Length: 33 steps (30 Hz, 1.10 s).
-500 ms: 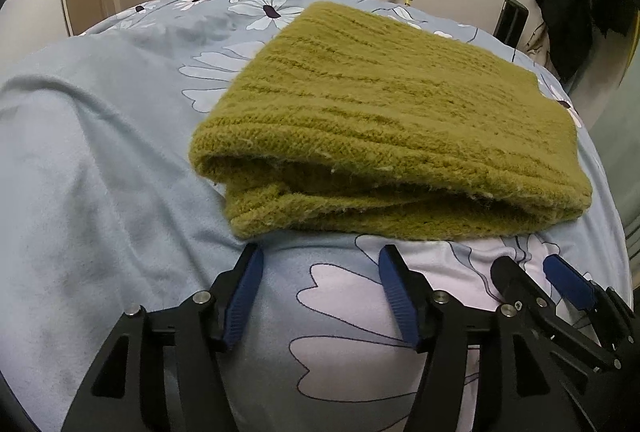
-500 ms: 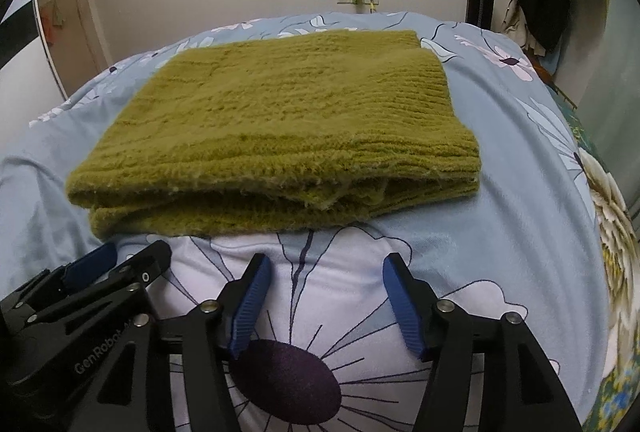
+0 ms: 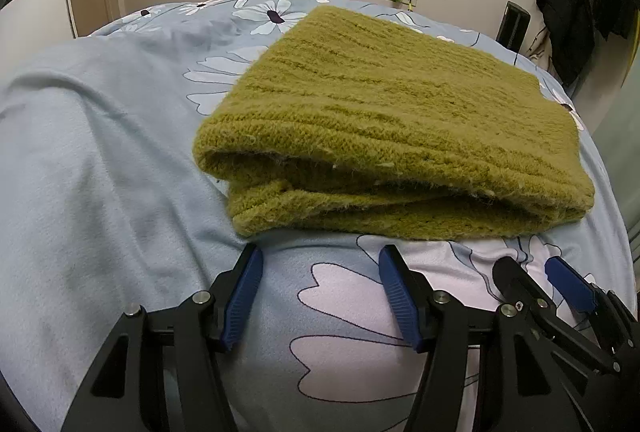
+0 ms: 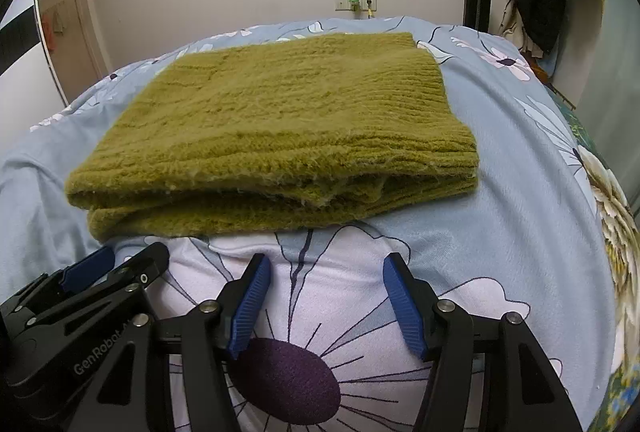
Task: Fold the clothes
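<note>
The left claw (image 3: 320, 260) stands open with nothing between its blue pads, poised over the bed (image 3: 100, 172) just short of the sweater (image 3: 392, 120). The right claw (image 4: 326, 270) is open and empty too, close beside the left one and facing the same near edge. The sweater lies in the middle of the floral bed cover, folded into a thick flat block with its layered edges toward the claws. Both claws sit side by side at that edge, which suits either a release just made or a reach for the next fold; judging by the tidy block, the folding looks nearly finished. Against the frame half a second back, nothing differs: sweater, bed cover and both claws' spread look the same.
</note>
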### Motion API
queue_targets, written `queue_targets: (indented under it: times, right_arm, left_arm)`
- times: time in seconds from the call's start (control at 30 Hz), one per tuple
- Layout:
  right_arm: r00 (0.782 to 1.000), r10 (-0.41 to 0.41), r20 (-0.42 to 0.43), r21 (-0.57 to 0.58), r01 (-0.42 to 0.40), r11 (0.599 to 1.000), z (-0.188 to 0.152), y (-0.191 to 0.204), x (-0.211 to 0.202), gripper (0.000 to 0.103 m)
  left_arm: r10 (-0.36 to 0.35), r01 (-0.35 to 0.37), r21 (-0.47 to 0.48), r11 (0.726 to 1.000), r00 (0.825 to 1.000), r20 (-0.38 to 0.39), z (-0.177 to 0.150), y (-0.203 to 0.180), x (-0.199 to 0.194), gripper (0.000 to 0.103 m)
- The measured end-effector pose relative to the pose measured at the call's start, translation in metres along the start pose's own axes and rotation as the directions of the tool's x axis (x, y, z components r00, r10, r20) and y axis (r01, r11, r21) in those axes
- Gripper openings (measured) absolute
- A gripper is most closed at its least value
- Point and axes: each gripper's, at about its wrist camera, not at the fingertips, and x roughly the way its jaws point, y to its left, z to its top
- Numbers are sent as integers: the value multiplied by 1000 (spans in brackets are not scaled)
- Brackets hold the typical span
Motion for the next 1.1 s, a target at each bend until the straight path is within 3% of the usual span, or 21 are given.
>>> queue_targets:
  times: [1.1]
  right_arm:
    - [1000, -13, 0, -15, 13, 1000, 10, 5, 14, 63]
  left_arm:
    - [1, -1, 0, 1000, 1000, 1, -1, 1, -1, 62]
